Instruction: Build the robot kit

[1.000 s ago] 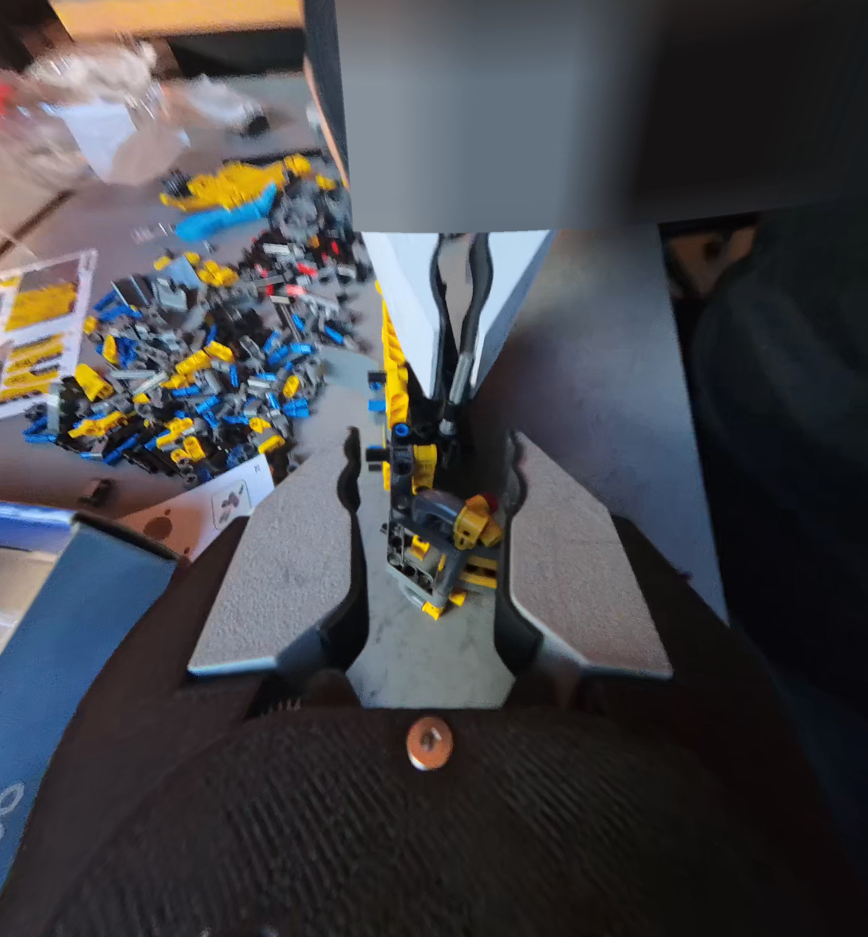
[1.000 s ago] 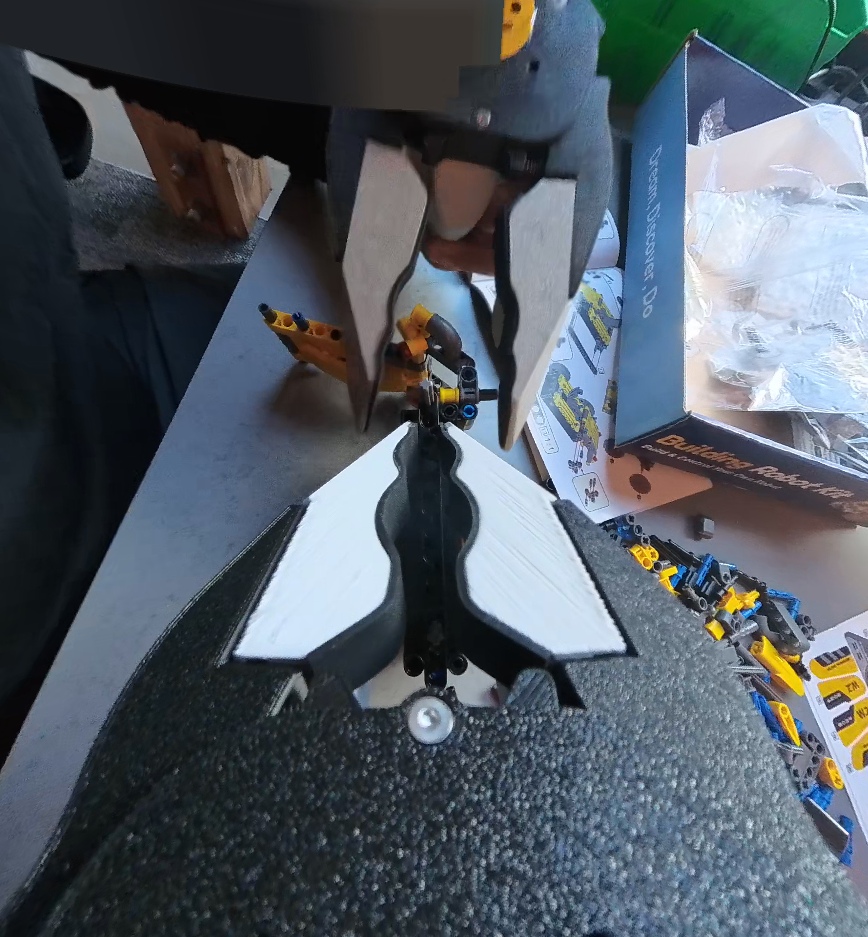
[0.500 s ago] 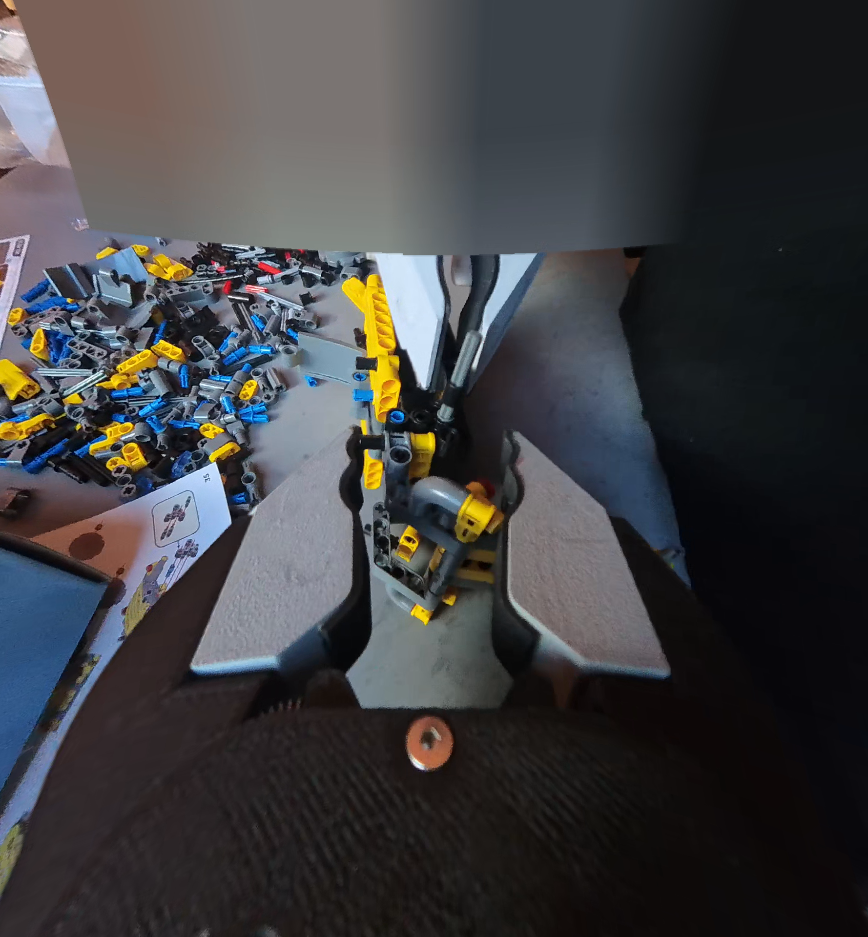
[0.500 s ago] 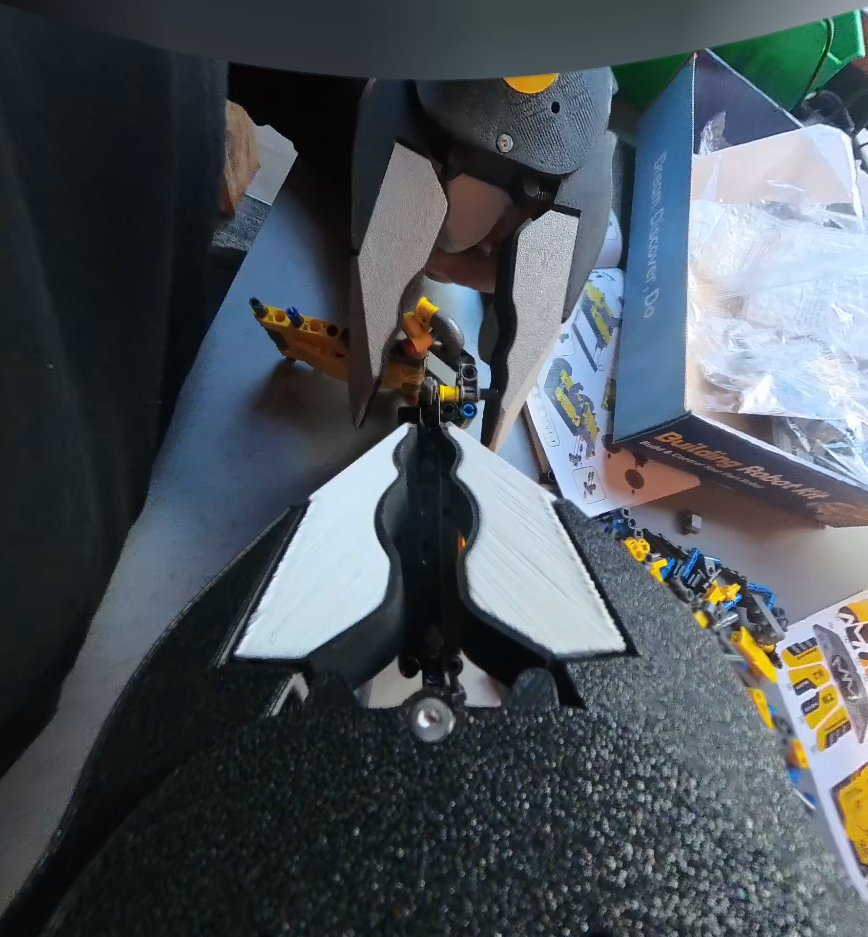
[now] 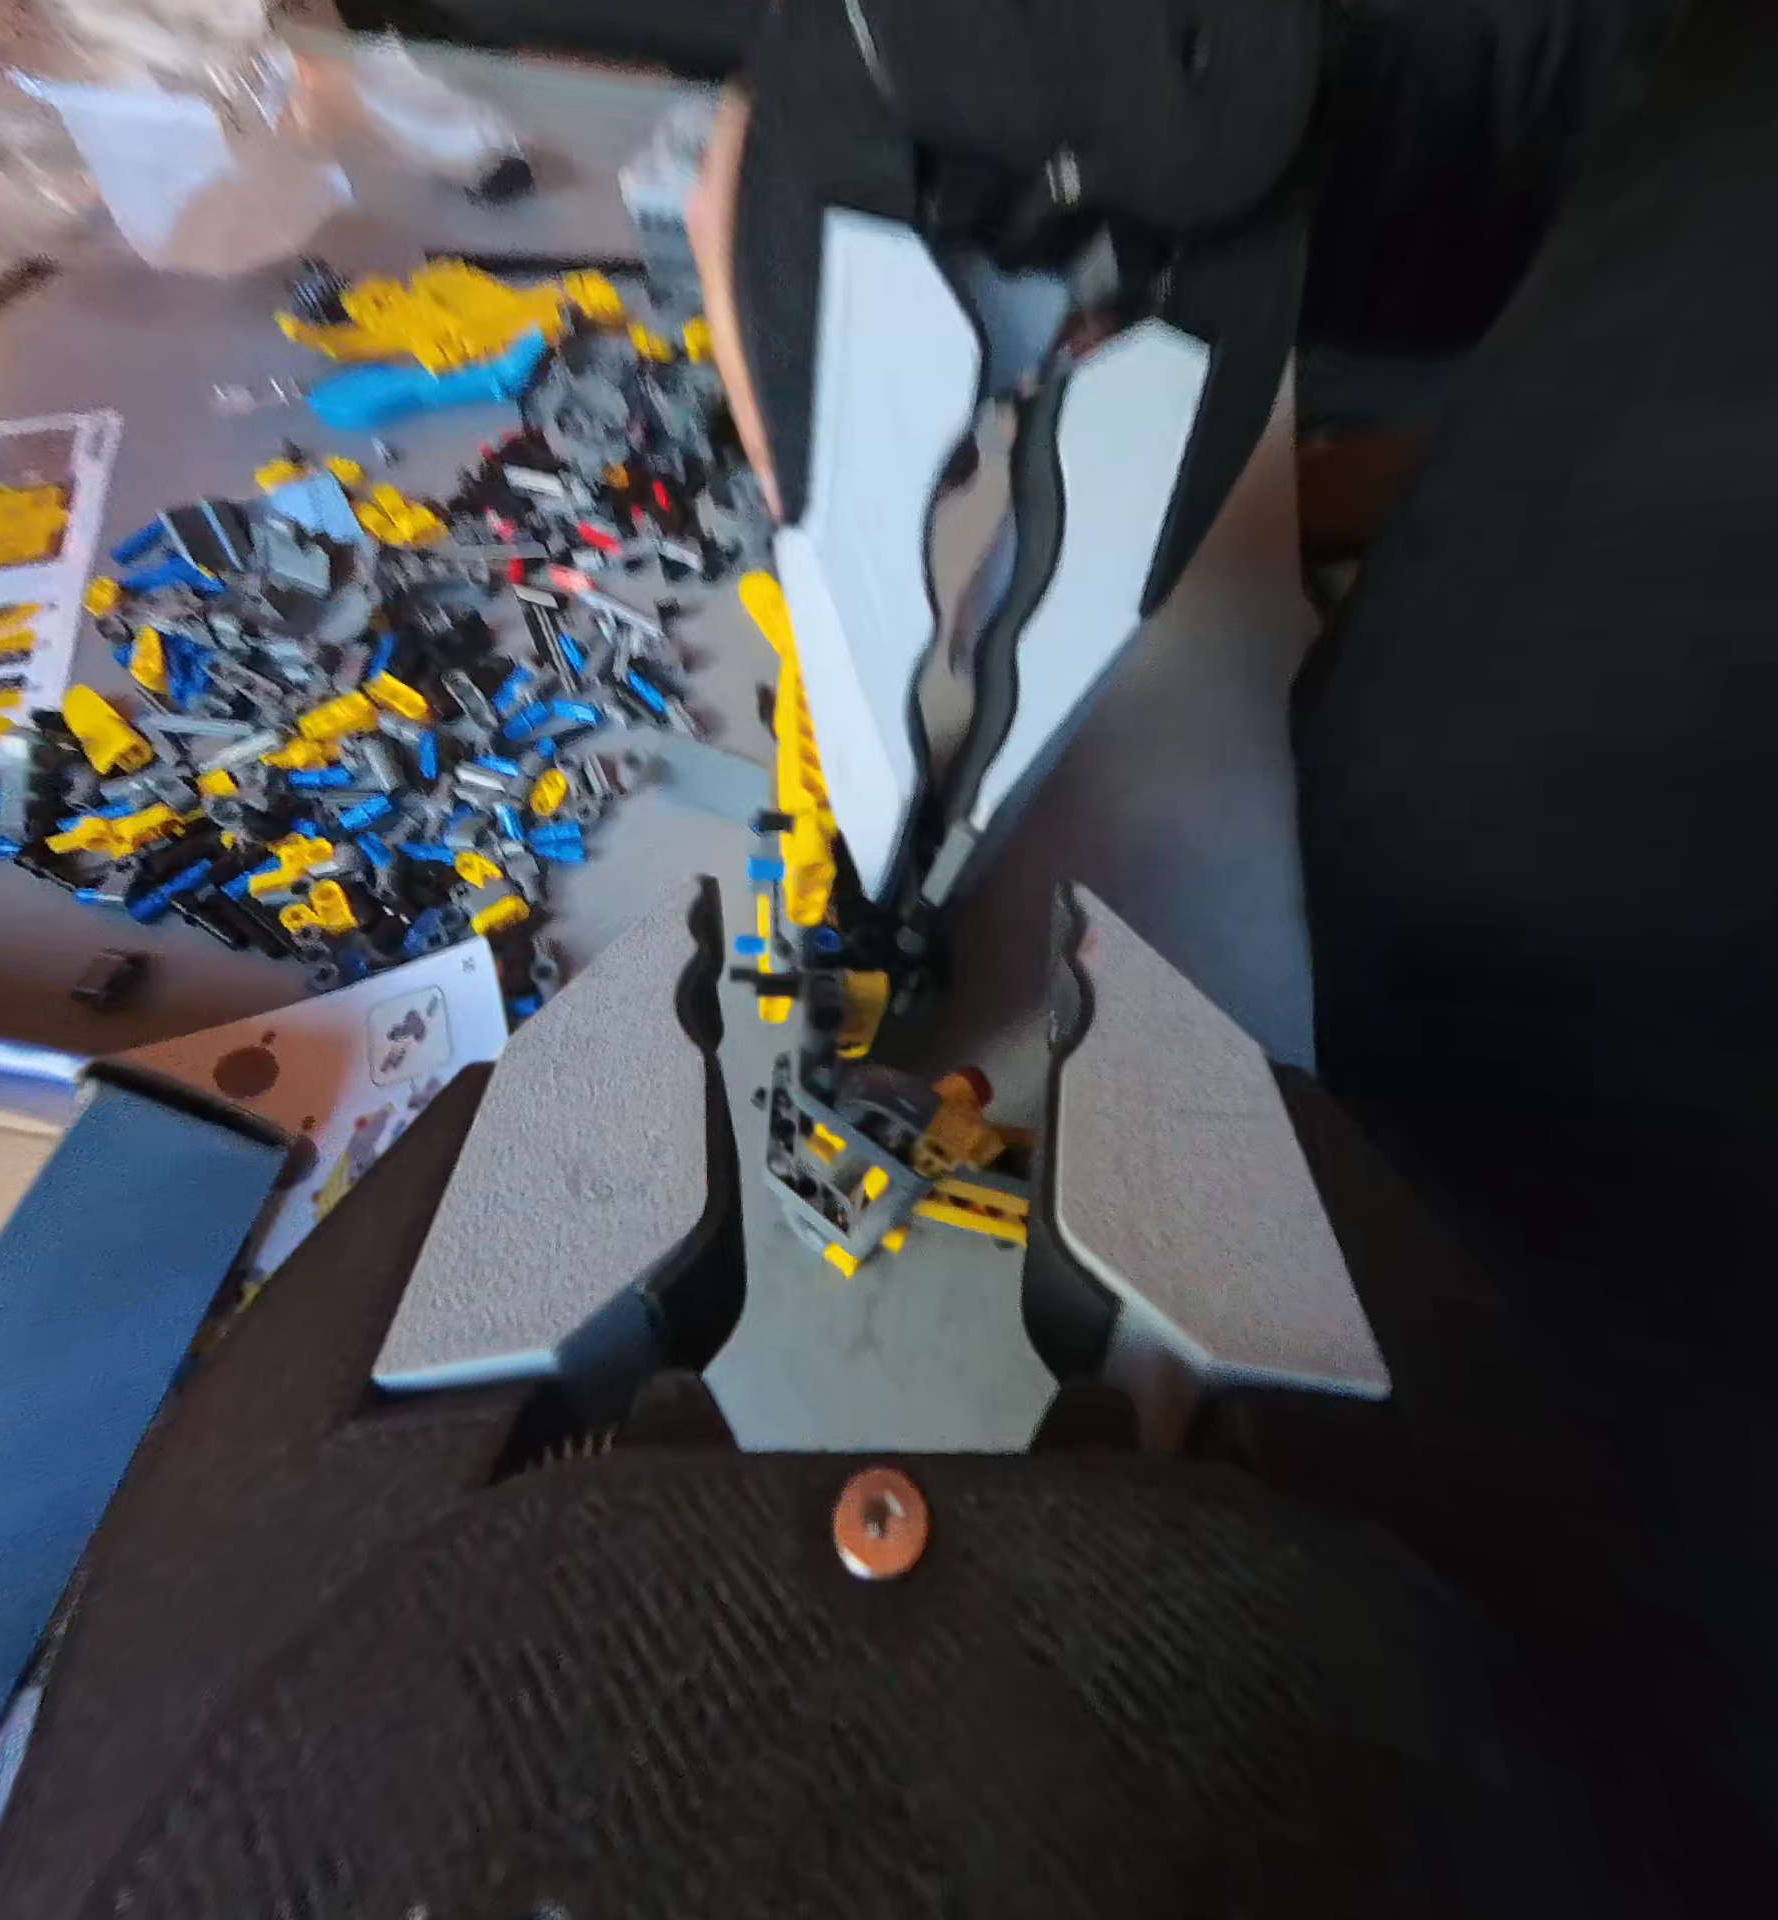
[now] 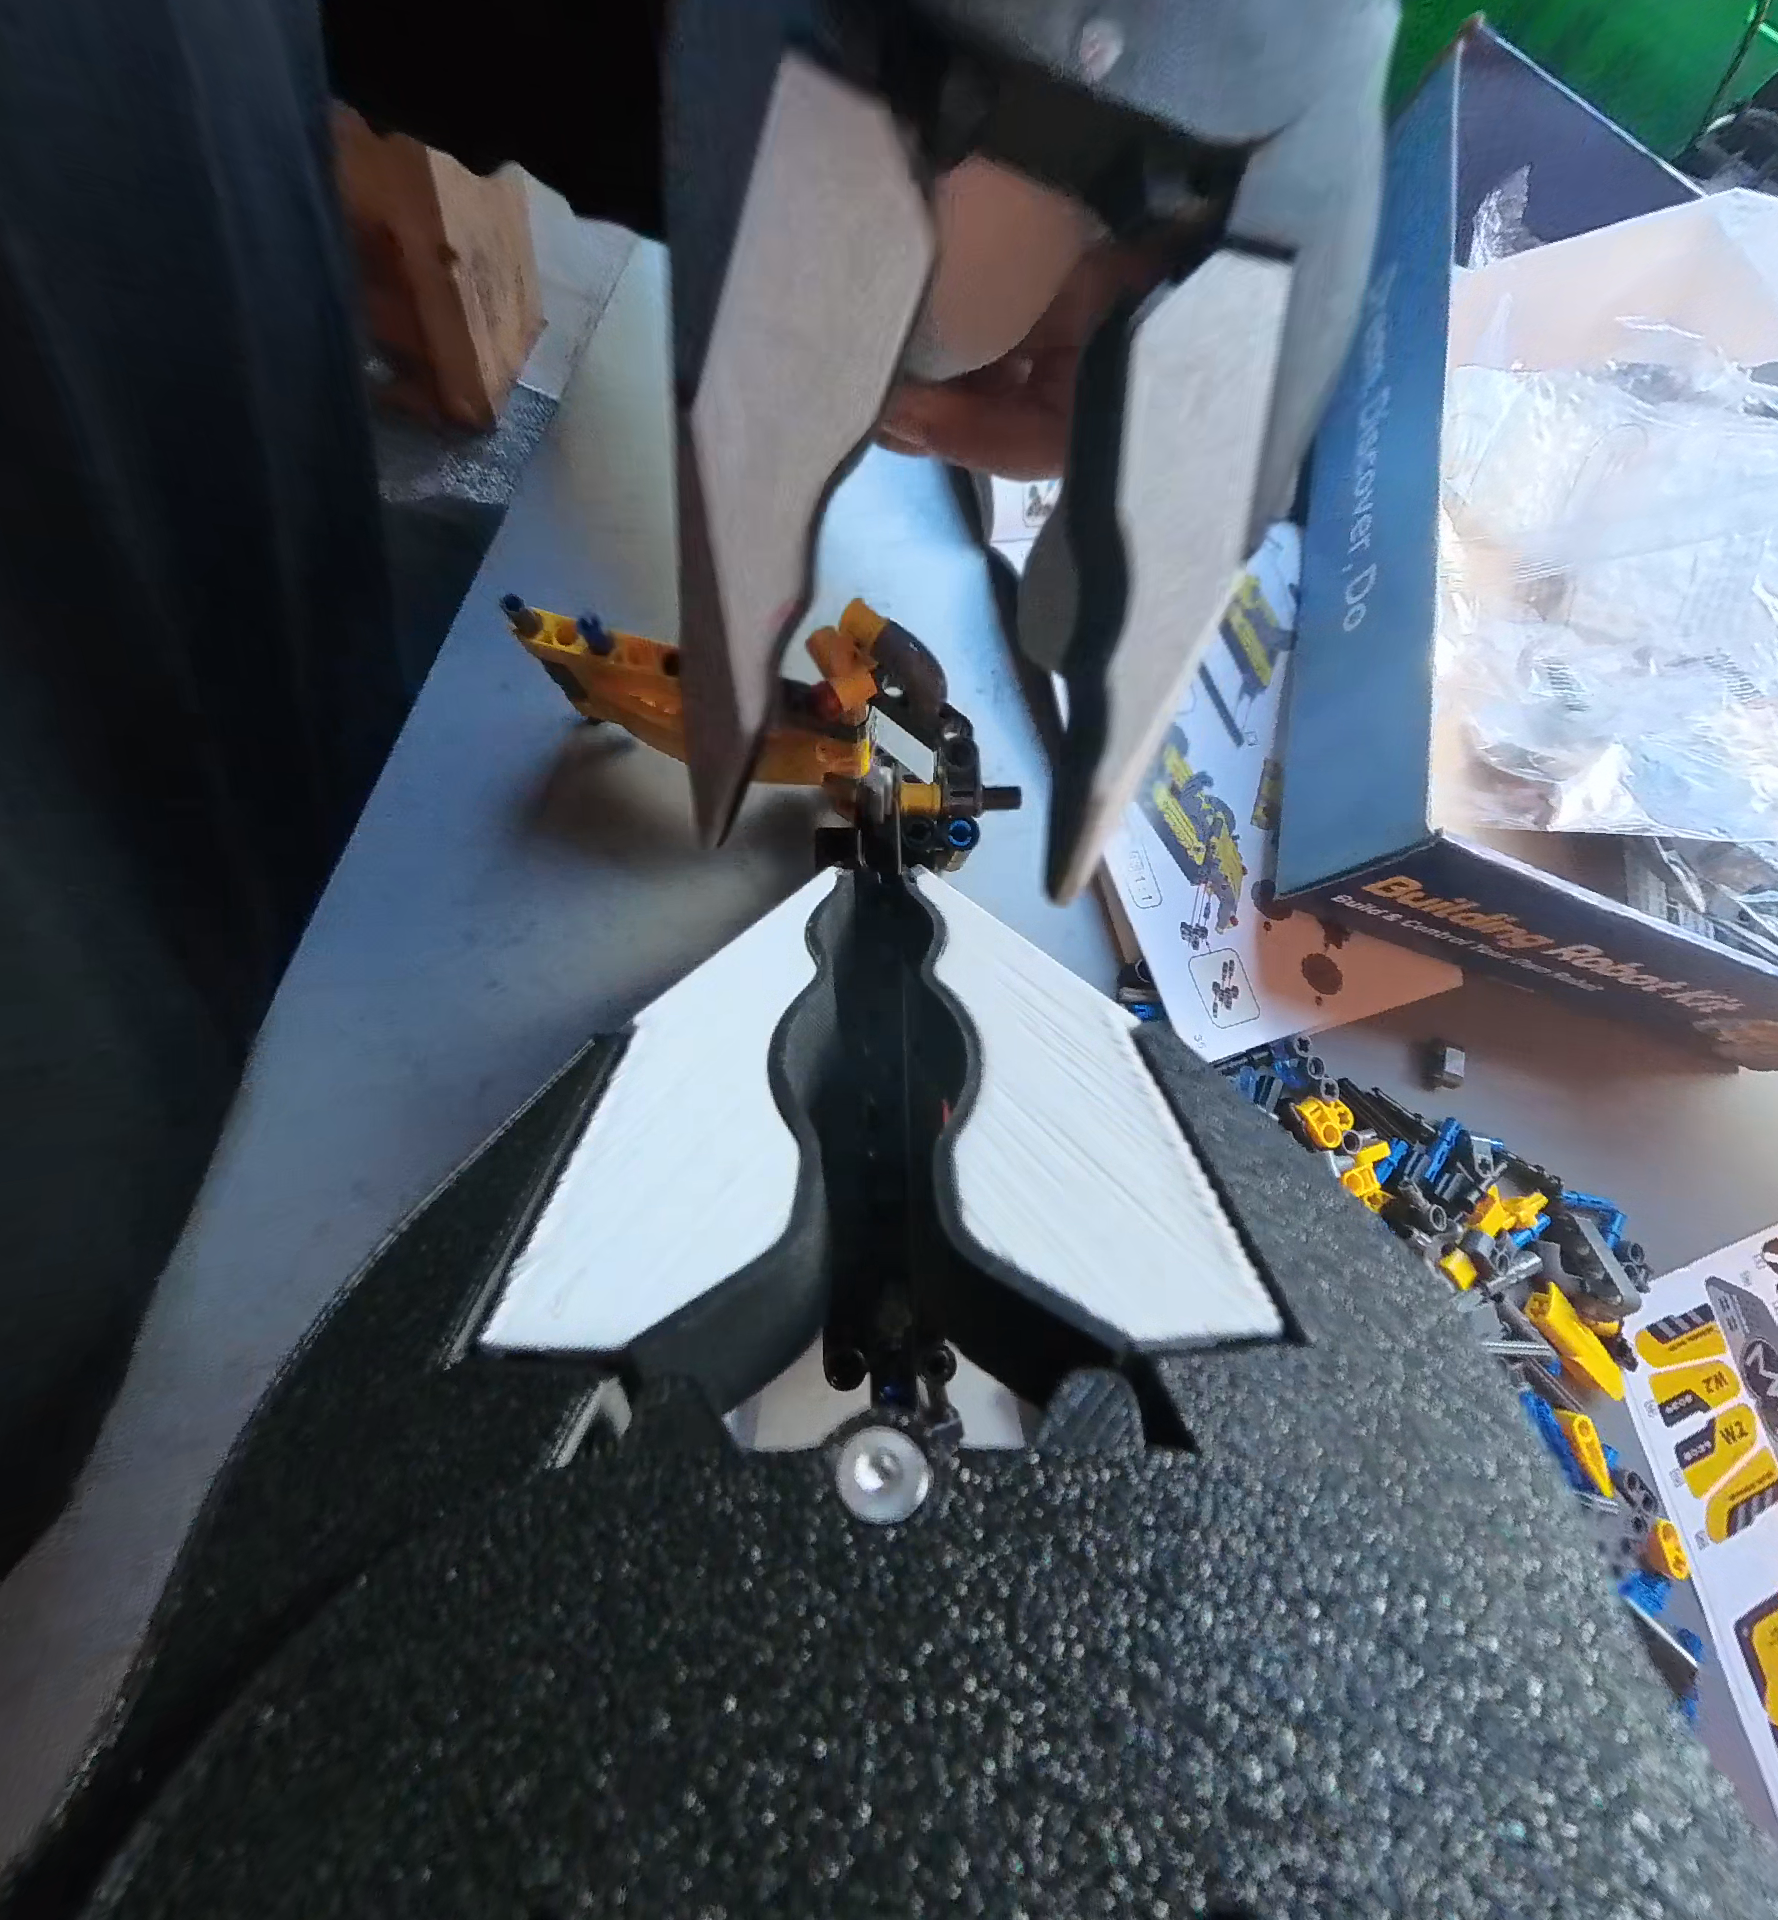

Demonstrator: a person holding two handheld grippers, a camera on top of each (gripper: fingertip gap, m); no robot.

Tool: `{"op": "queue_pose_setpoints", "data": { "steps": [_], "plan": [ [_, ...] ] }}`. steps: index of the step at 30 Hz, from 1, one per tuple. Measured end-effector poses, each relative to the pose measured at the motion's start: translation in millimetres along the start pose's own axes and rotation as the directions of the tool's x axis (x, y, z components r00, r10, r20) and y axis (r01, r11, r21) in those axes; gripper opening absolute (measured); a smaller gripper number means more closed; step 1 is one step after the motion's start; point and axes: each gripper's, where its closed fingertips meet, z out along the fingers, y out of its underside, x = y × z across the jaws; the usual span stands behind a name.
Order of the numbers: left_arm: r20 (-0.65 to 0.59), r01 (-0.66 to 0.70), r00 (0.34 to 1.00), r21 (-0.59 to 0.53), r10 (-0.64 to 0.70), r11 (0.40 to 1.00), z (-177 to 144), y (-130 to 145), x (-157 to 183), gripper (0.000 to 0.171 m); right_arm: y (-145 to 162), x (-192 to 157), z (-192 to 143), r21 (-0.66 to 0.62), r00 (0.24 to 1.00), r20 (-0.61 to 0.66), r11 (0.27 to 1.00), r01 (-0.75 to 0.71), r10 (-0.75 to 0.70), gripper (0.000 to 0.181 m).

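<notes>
Left gripper [image 5: 880, 914] spread wide over the grey bench [image 5: 1176, 790], straddling a small yellow-and-grey brick assembly [image 5: 895, 1153] without touching it. Right gripper [image 6: 877, 883] pressed together, pinching a thin black beam [image 6: 890, 1195] whose tip meets the assembly's end. Loose pile of blue, yellow and black bricks [image 5: 345, 748] well to the side, beside an instruction sheet [image 6: 1217, 935], a dark blue box [image 6: 1384, 540] and crumpled clear bags [image 6: 1643, 540].

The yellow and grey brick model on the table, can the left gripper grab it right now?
Probably yes. The left gripper is open with its fingers either side of the brick model, nothing between. The right gripper, shut on a black piece, crowds the model's far end.
</notes>
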Motion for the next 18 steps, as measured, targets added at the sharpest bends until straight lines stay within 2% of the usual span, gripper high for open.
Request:
{"op": "queue_pose_setpoints", "data": {
  "steps": [2, 4, 6, 7, 11, 13, 15, 18],
  "plan": [
    [0.042, -0.056, 0.997, -0.129, 0.062, 0.99, 9.4, 19.4, 0.9, 0.06, -0.1, 0.1, 0.3, -0.006, 1.0, -0.004, 1.0, 0.005, -0.005, 0.009],
    [0.066, -0.069, 0.994, -0.191, 0.083, 0.979, 15.6, 32.2, -2.9, 0.059, 1.0, 2.1, 0.7, -0.015, 1.0, -0.012, 1.0, -0.004, 0.004, 0.009],
    [0.046, -0.032, 0.998, -0.152, 0.039, 0.988, 15.6, 29.1, -4.4, 0.054, 1.4, 3.1, 0.5, -0.014, 1.0, -0.003, 1.0, -0.026, 0.026, 0.009],
    [0.034, -0.009, 0.999, -0.135, 0.014, 0.991, 14.3, 28.4, -5.4, 0.046, 1.0, 2.2, 0.7, -0.013, 0.999, 0.006, 0.999, -0.035, 0.035, 0.009],
    [-0.041, 0.072, 0.997, -0.028, -0.073, 0.997, 8.6, 24.5, -0.9, 0.047, 0.2, 2.5, 2.3, -0.019, 1.0, 0.002, 1.0, -0.023, 0.023, 0.009],
    [-0.086, 0.153, 0.985, 0.02, -0.15, 0.988, 3.0, 22.5, -3.9, 0.041, 1.2, 6.4, 2.9, -0.022, 0.999, -0.012, 0.999, -0.031, 0.031, 0.009],
    [-0.1, 0.196, 0.976, -0.007, -0.196, 0.98, 2.4, 23.9, -6.9, 0.038, 1.8, 8.3, 3.6, -0.023, 0.999, -0.008, 0.999, -0.044, 0.044, 0.009],
    [0.005, 0.09, 0.996, -0.101, -0.09, 0.991, 8.5, 28.8, -10.4, 0.037, 2.7, 8.9, 3.9, -0.028, 0.998, -0.001, 0.998, -0.057, 0.057, 0.009]
  ]
}}
